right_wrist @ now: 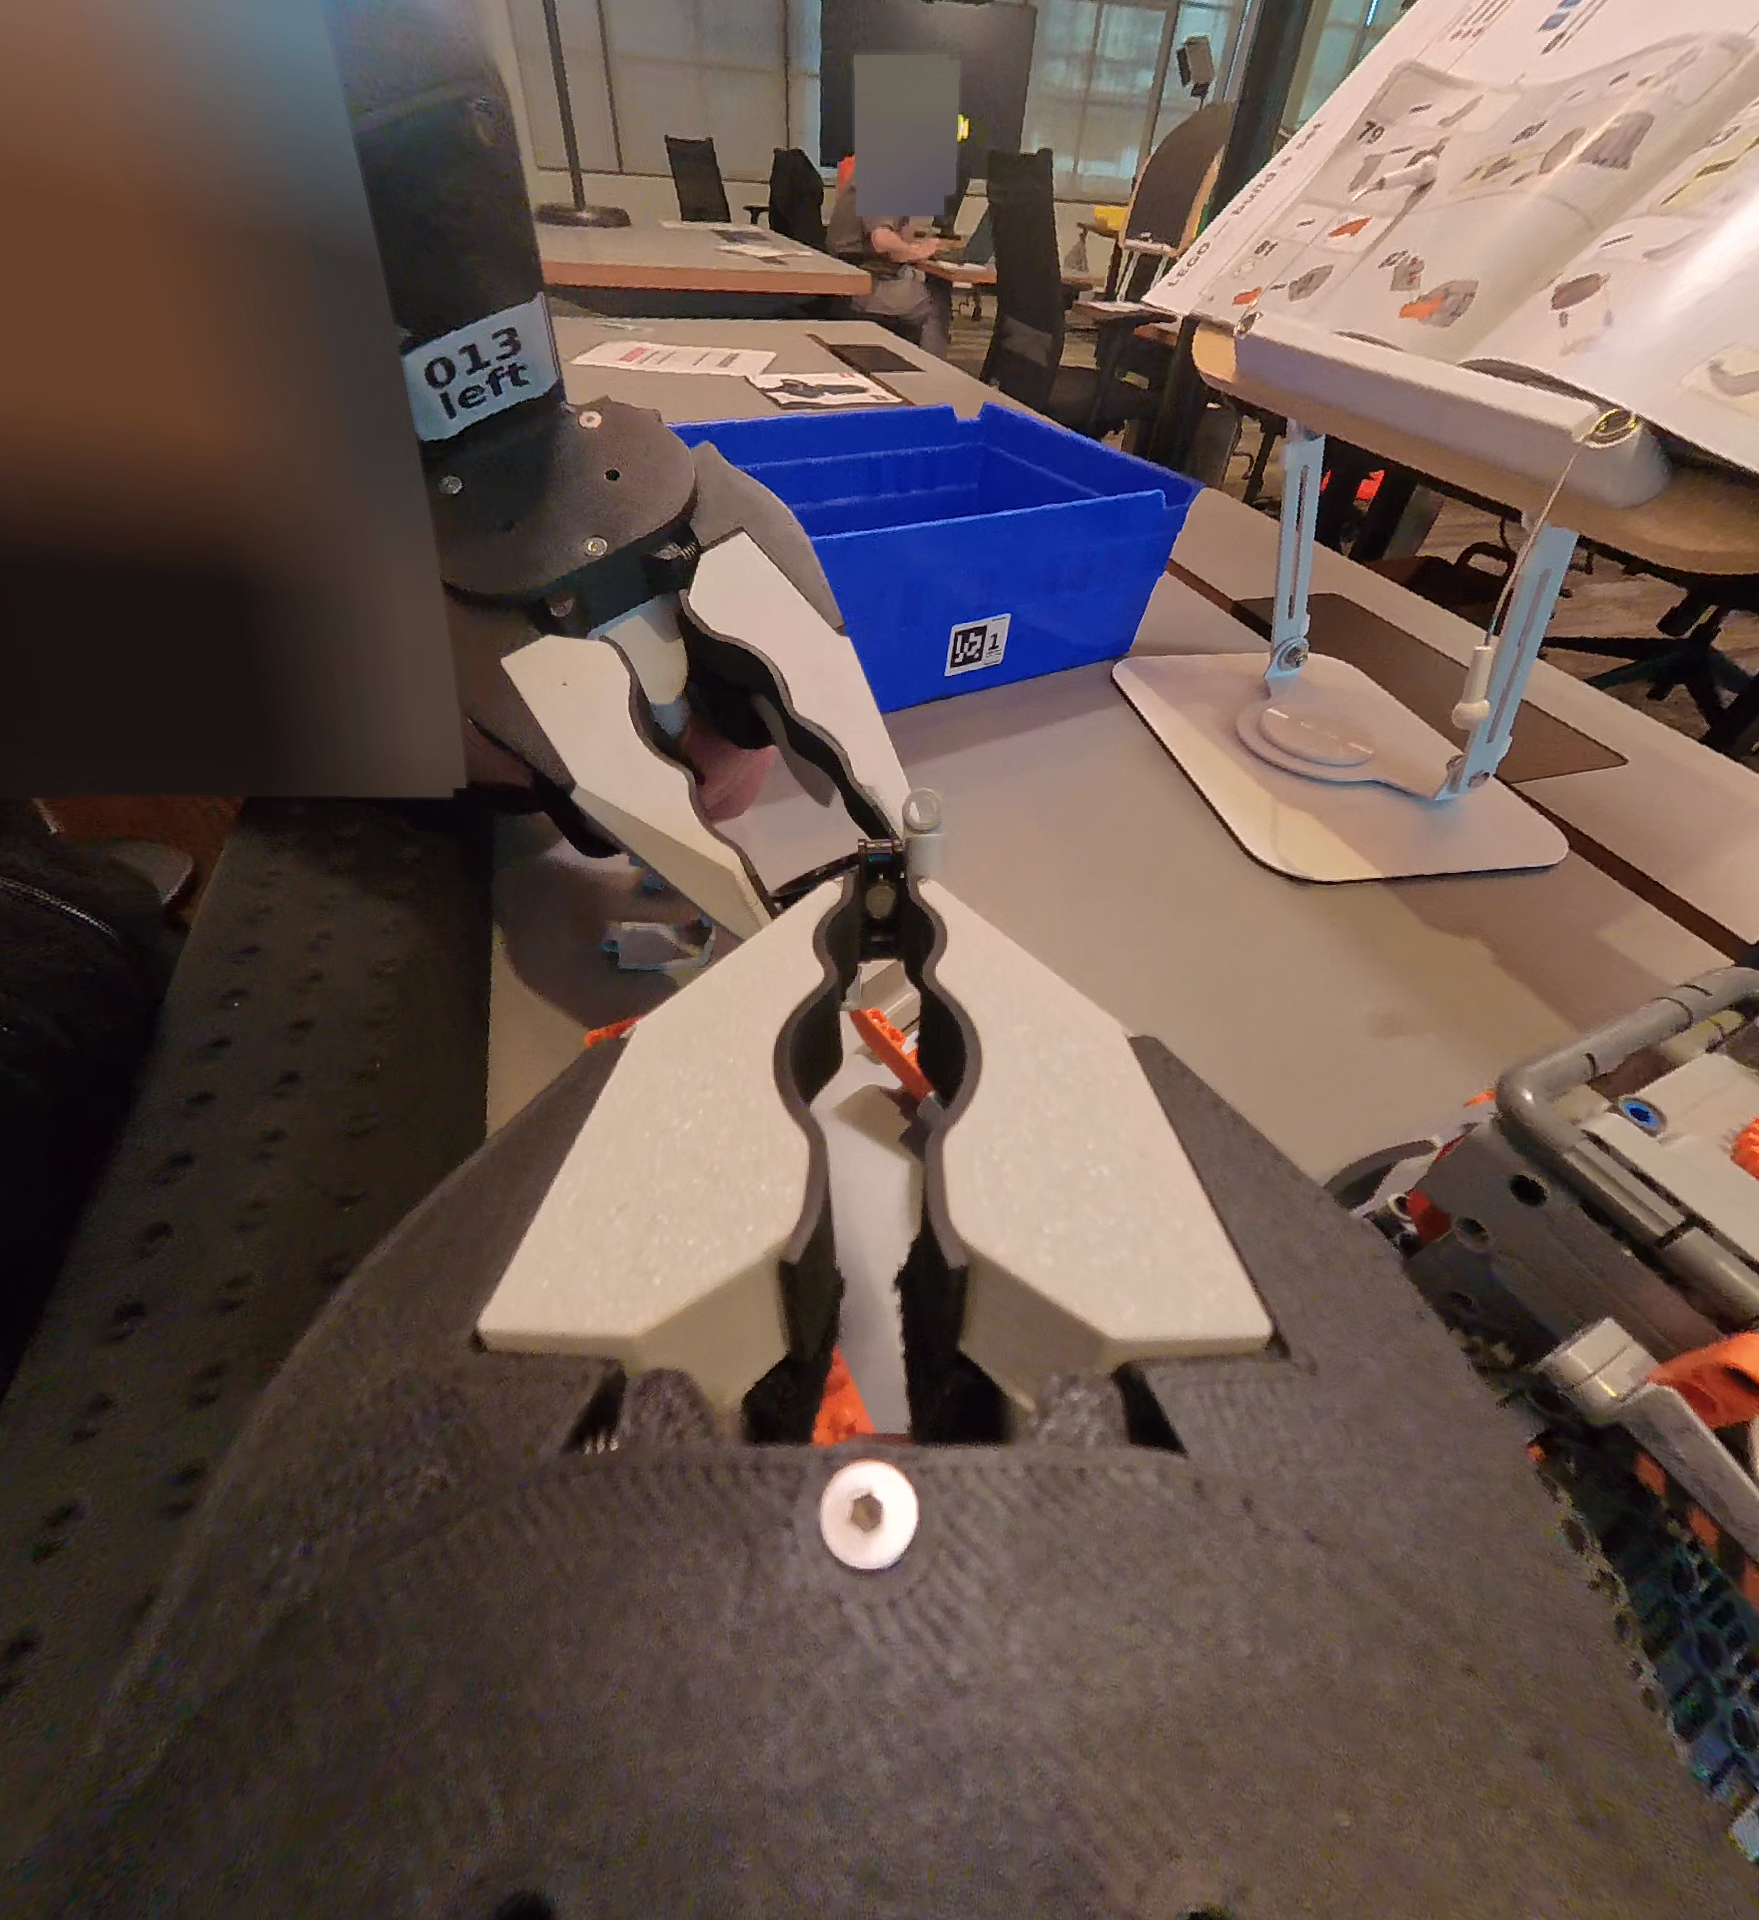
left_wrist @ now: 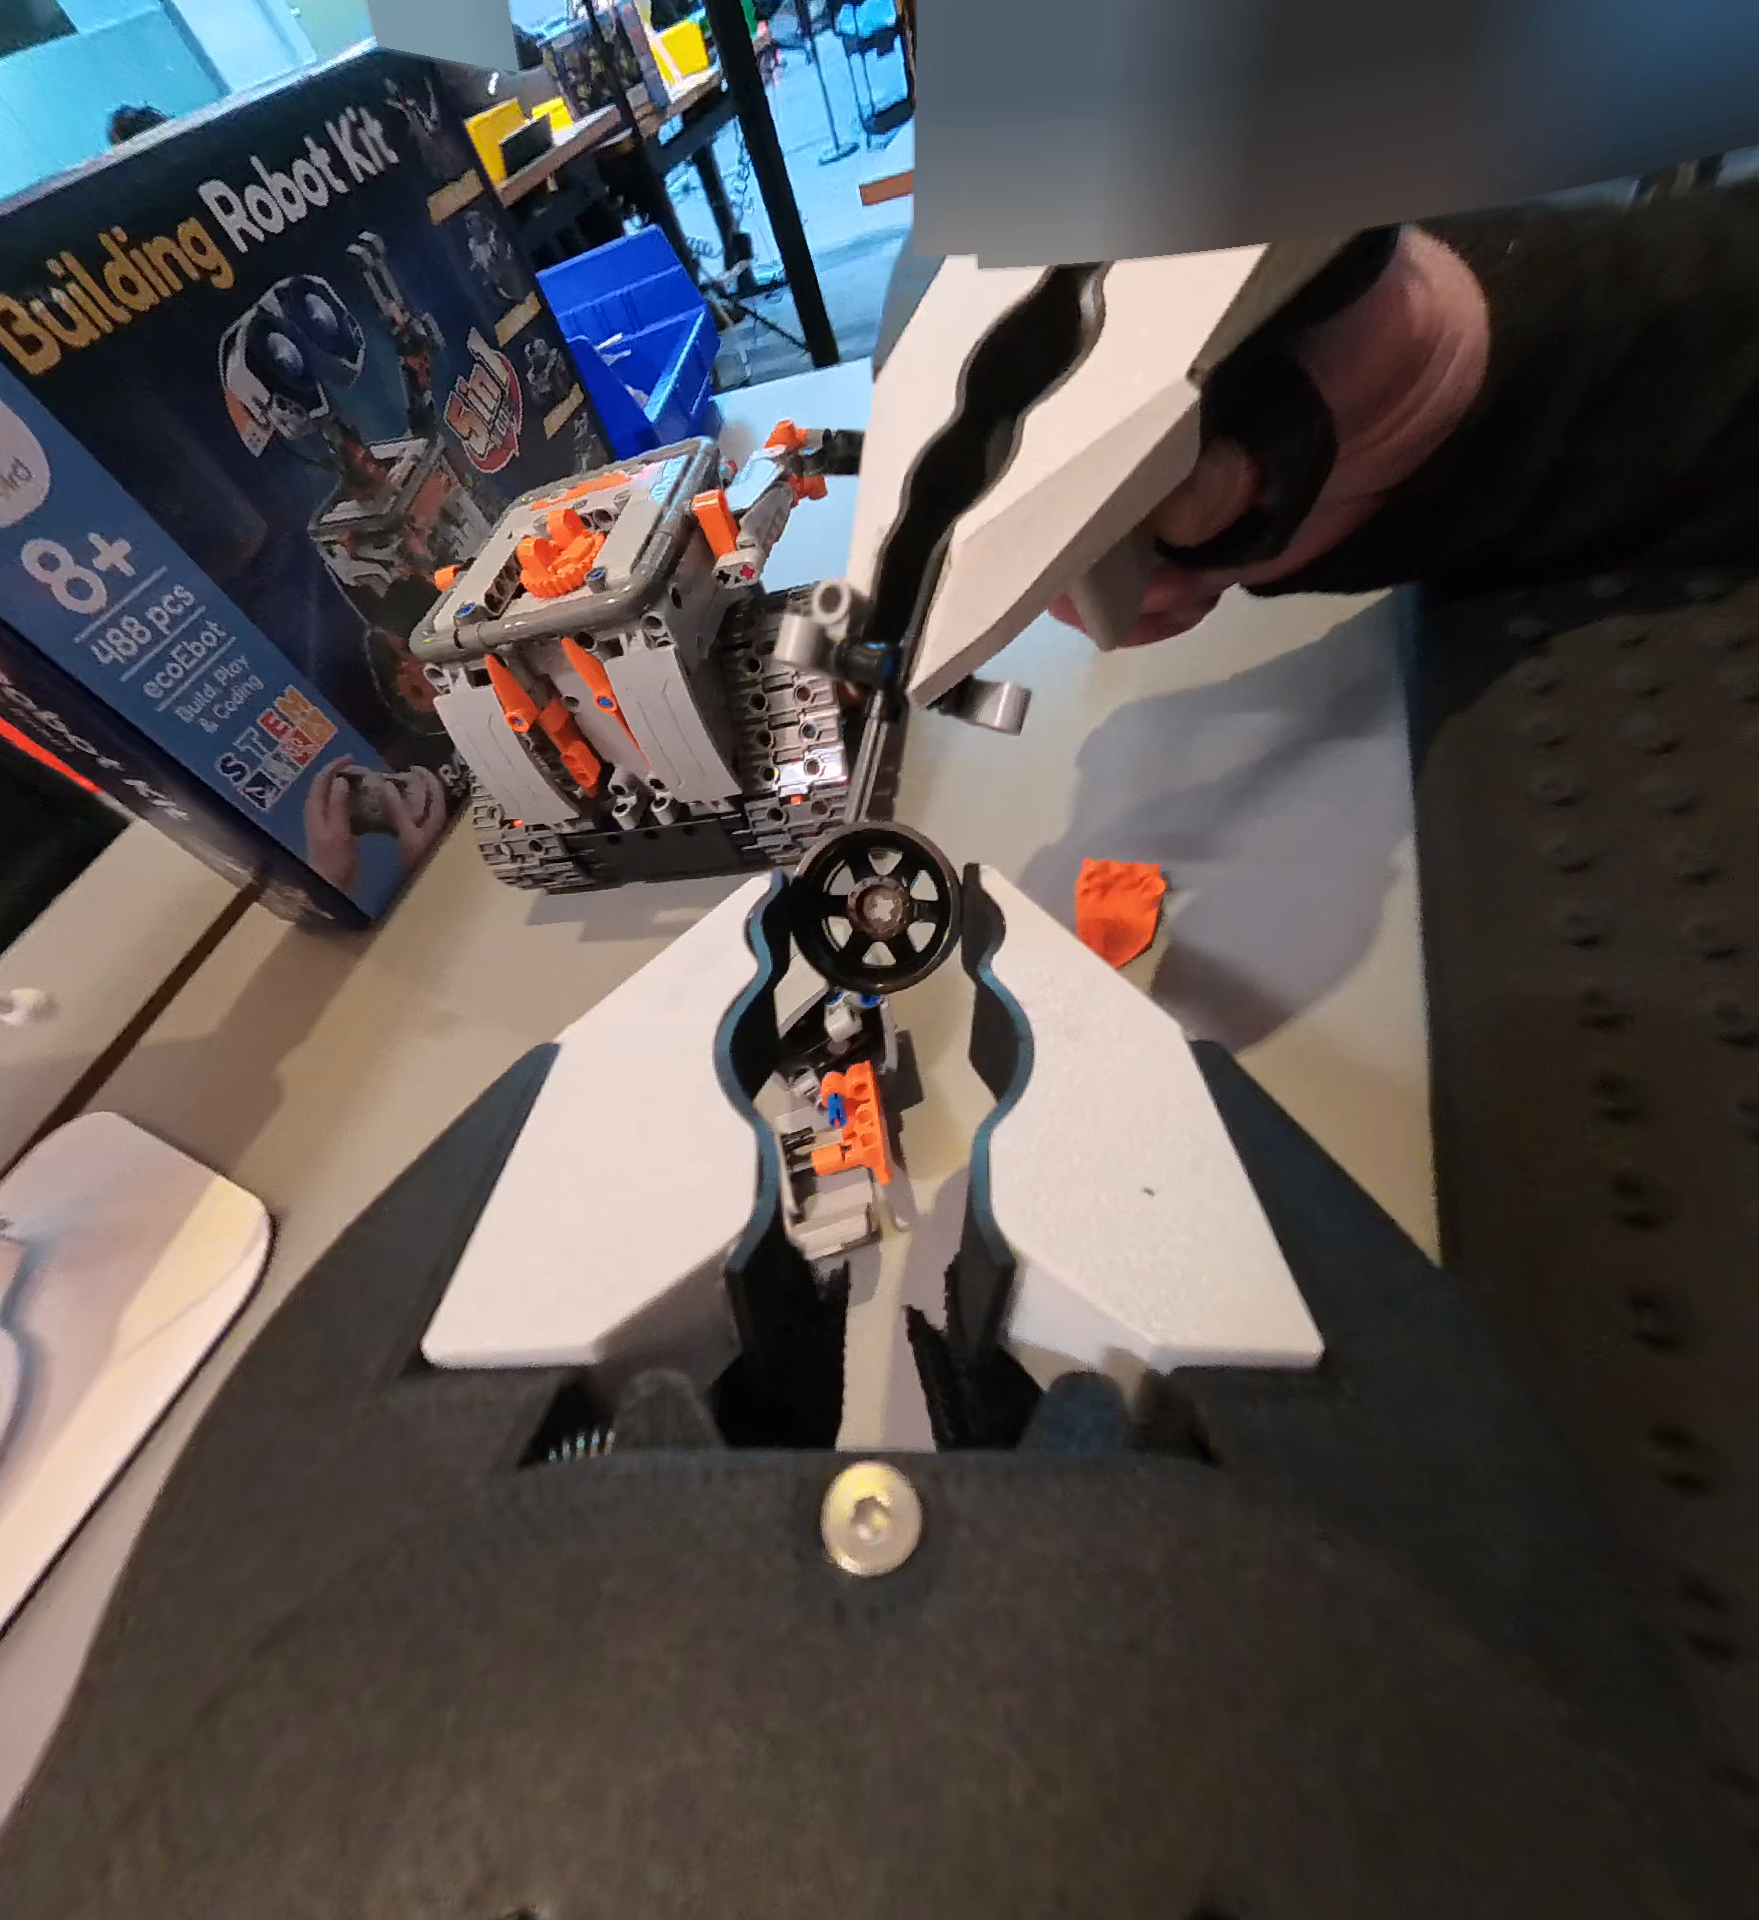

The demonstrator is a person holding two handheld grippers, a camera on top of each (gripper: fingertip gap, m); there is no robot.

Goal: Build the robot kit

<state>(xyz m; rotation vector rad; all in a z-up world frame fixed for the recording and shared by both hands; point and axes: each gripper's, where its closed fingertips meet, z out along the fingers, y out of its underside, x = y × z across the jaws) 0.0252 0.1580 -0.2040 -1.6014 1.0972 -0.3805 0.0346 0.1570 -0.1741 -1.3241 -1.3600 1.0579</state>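
Observation:
My left gripper [left_wrist: 880,888] is shut on a black spoked wheel [left_wrist: 875,914] at its fingertips. A small grey and orange brick assembly [left_wrist: 839,1132] hangs behind the wheel, between the fingers. My right gripper [right_wrist: 880,904] is shut on a small black axle piece [right_wrist: 877,899] that carries a grey connector [right_wrist: 922,831]. In the left wrist view the right gripper [left_wrist: 885,675] comes in from the upper right, held by a hand [left_wrist: 1374,416]. A thin black axle [left_wrist: 870,748] runs from its tips down to the wheel. The left gripper [right_wrist: 833,868] meets it tip to tip.
A grey and orange tracked robot model [left_wrist: 626,665] stands just behind the wheel, also at right [right_wrist: 1633,1195]. A kit box [left_wrist: 179,468] stands on the left. A blue bin [right_wrist: 958,540], a stand with an open manual [right_wrist: 1342,748] and a loose orange piece [left_wrist: 1119,909] lie around. The grippers are tip to tip, or close to it.

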